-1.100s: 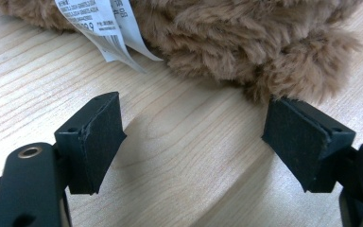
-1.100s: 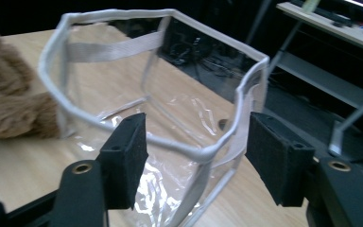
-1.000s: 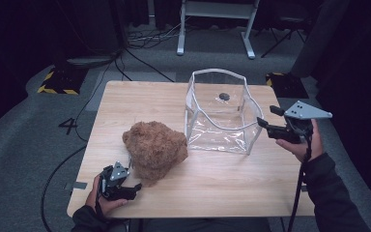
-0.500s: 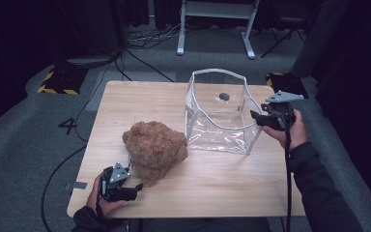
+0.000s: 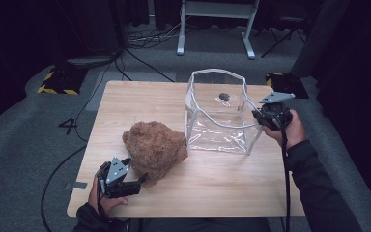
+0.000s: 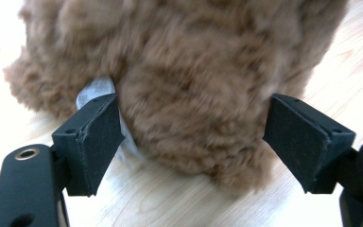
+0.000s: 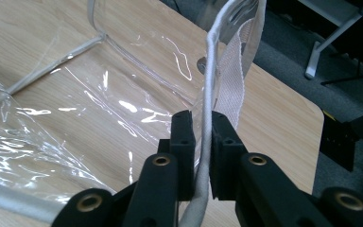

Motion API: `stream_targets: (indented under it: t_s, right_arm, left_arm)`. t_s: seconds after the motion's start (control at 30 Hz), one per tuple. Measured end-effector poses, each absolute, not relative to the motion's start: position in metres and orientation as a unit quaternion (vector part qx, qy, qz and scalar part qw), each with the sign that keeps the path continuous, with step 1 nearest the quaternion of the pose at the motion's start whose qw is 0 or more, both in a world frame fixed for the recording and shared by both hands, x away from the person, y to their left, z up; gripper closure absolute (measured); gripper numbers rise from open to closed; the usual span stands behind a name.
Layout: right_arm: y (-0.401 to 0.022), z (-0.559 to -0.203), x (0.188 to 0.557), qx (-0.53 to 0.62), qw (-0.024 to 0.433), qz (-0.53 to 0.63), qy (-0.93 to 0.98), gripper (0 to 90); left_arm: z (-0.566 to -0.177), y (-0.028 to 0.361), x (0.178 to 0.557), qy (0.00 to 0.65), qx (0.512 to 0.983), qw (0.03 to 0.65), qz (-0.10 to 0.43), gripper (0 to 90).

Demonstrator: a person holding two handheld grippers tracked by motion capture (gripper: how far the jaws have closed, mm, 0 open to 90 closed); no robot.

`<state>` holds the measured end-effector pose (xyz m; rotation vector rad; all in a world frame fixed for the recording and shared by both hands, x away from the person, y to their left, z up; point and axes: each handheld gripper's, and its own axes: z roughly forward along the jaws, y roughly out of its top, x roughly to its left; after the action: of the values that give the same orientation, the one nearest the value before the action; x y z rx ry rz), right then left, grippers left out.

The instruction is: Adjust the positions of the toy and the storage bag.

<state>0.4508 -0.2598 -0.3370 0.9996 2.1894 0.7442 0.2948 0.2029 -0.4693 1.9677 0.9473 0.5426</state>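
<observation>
The plush toy [image 5: 155, 151] lies at lower centre of the table [image 5: 125, 99]. Our left gripper [image 6: 191, 137] straddles it, jaws wide, not yet pinching. Our right gripper [image 7: 202, 142] has just closed on the clear bag [image 5: 220, 113] rim. Next, we judge: squeeze the toy, lift it bagward.

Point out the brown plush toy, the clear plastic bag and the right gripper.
brown plush toy [image 5: 154, 147], high view, middle of its furry body.
clear plastic bag [image 5: 220, 130], high view, its near transparent wall.
right gripper [image 7: 203, 142], right gripper view, between its fingertips, clamped on the bag's rim.
</observation>
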Motion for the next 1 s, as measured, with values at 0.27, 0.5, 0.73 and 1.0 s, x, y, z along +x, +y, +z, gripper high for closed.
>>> stream_targets:
  t_s: [0.27,0.5,0.73,1.0]
  right_arm:
    - [-0.269,-0.337,0.454,0.382,0.309,0.280,0.825,86.6]
    - [-0.275,-0.336,0.448,0.379,0.298,0.292,0.826,86.4]
    - [-0.278,-0.336,0.443,0.376,0.288,0.294,0.830,86.1]
    - [-0.278,-0.335,0.445,0.379,0.282,0.297,0.830,86.0]
  left_arm:
    - [-0.443,0.187,0.305,0.370,0.790,0.437,0.218,15.6]
    - [-0.439,0.173,0.312,0.365,0.789,0.443,0.221,15.5]
    - [-0.423,0.178,0.307,0.360,0.767,0.476,0.236,15.7]
    - [-0.413,0.161,0.303,0.333,0.773,0.468,0.270,15.7]
